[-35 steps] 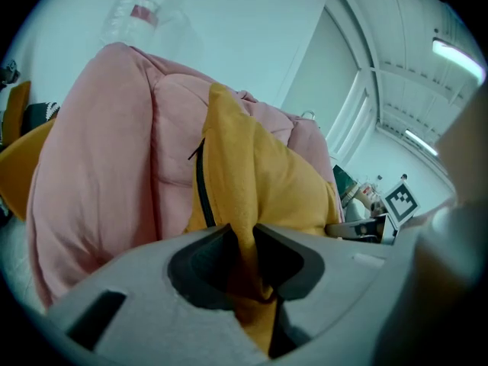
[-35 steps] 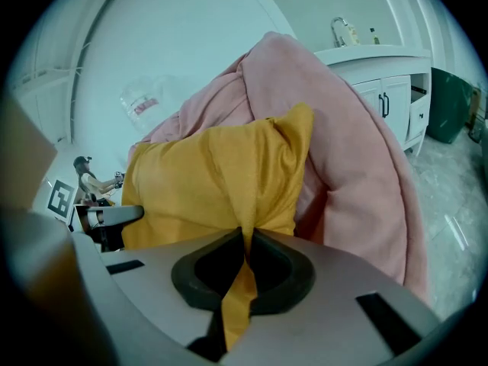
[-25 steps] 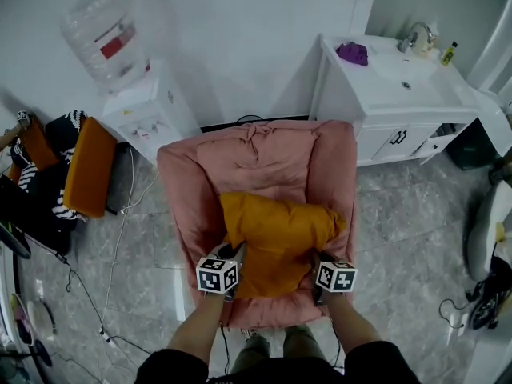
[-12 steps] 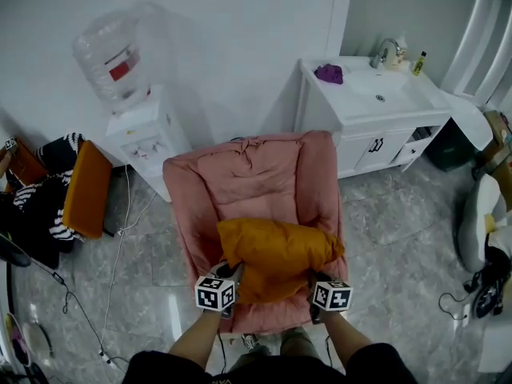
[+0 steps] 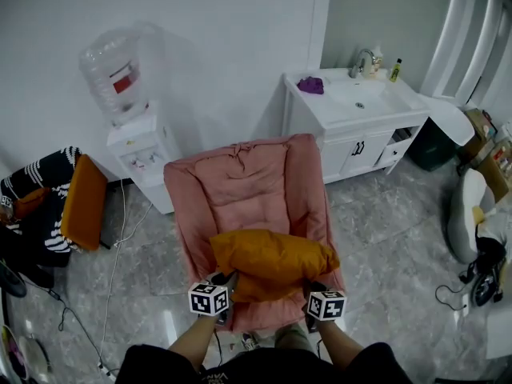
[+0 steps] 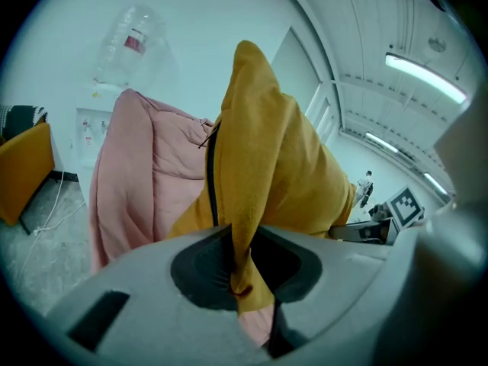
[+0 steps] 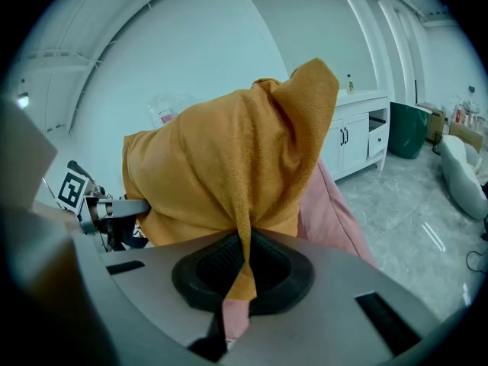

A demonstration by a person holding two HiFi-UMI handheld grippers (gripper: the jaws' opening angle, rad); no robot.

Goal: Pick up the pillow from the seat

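Pillow [image 5: 272, 256] sits higher than a sec ago, ahead of both tools, looks clear of pink seat [image 5: 240, 186]. Left tool [image 5: 229, 281] & right tool [image 5: 314, 288] each clamped on its fabric. I reckon pickup's nearly done.

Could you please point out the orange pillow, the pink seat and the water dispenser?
orange pillow [image 5: 272, 256], head view, on the middle of its upper face.
pink seat [image 5: 244, 186], head view, on its backrest.
water dispenser [image 5: 146, 157], head view, on its white front.
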